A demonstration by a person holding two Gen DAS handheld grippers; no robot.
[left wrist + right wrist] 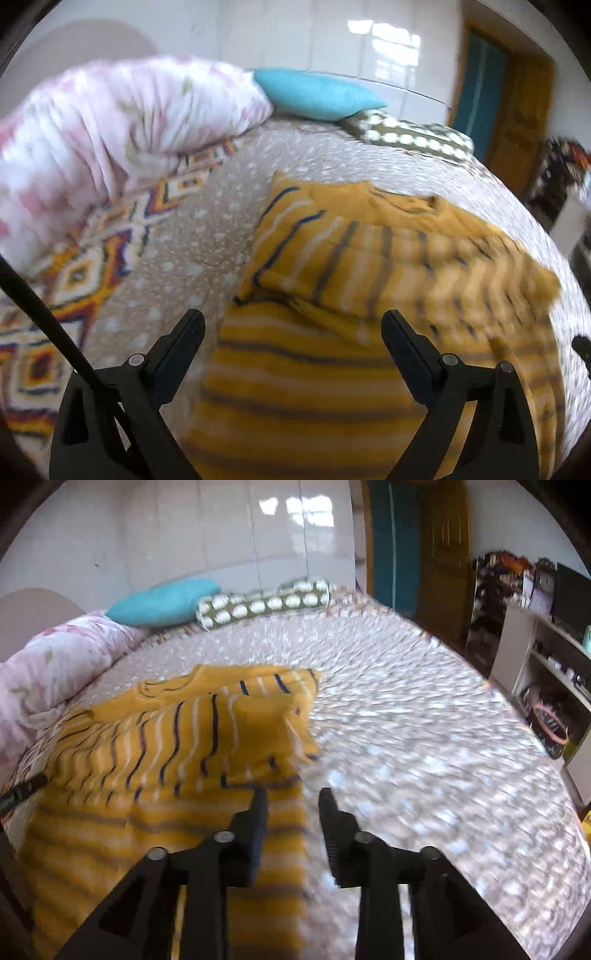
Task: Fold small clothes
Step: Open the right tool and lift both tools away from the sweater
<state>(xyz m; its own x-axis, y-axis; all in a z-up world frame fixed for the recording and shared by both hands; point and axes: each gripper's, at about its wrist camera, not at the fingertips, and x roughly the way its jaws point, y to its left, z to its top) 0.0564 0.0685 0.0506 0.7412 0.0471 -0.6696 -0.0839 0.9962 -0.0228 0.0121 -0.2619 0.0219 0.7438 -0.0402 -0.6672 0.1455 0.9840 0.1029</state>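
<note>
Both tongs [291,332] [291,805] parted, empty, above blurred, seemingly folded yellow striped garment [351,266].

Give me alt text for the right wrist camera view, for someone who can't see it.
A yellow striped garment lies partly folded on a bed with a speckled bedspread, and the right gripper hangs over the garment's right edge, jaws apart with nothing between them. At the far end are a teal pillow, a spotted bolster and a pink quilt.
</note>
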